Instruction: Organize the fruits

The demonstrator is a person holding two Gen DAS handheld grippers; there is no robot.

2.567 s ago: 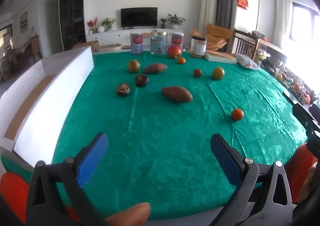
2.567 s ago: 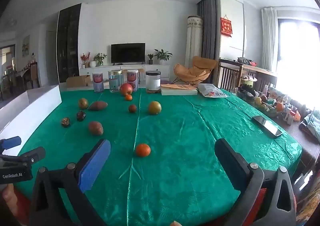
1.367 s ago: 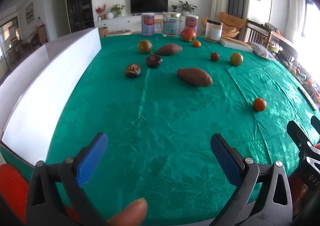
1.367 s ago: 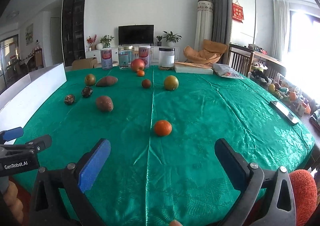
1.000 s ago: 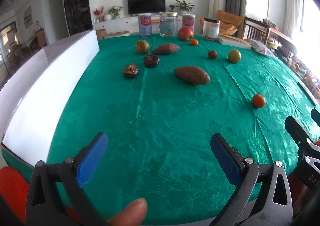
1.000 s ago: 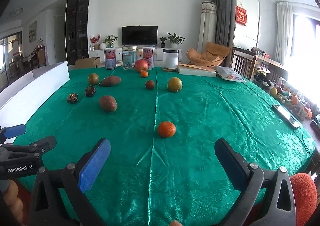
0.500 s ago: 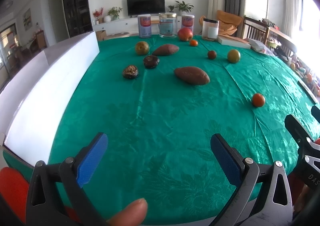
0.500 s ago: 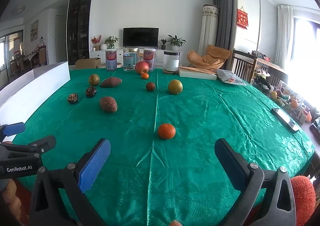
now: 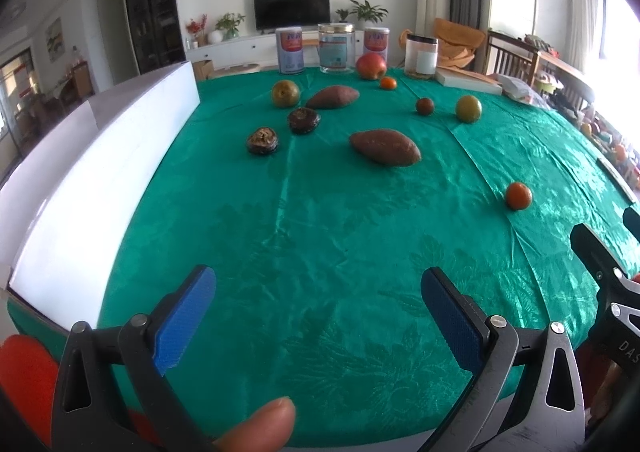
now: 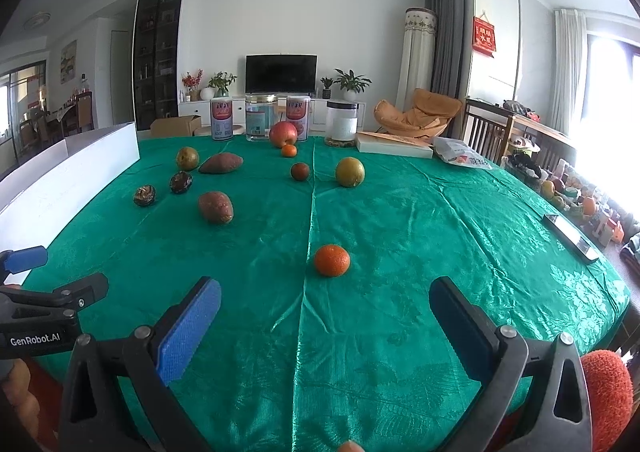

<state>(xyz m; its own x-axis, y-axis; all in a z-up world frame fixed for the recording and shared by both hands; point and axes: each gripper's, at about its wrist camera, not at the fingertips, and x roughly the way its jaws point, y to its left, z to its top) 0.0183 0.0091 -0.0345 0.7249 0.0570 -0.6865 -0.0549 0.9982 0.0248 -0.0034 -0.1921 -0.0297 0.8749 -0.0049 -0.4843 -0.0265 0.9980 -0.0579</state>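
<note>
A white box [image 9: 100, 172] runs along the left edge of the counter [image 9: 320, 244], which wears a green cloth. The left gripper [image 9: 316, 304] hovers over the near edge, its jaws released and wide apart with nothing between them; a fingertip [image 9: 260, 426] shows below it. Beyond, two dark shrivelled fruits [image 9: 262, 140] lie near the box, with a russet fruit [image 9: 285, 93] and a sweet potato [image 9: 333, 96] behind them. A second sweet potato [image 9: 385, 146] lies mid-counter. At the far edge stand the cans [image 9: 289, 55] and a jar [image 9: 336, 54], a red apple [image 9: 371, 66] just before them and a small orange [image 9: 388, 82] beside it. Further right sit a dark round fruit [image 10: 299, 171] and a yellow-green one [image 10: 349, 172]. An orange [image 10: 331, 260] lies alone, nearest the right gripper [image 10: 324, 312], whose jaws are likewise released and empty. A phone [image 10: 570, 238] rests at the right edge.
</note>
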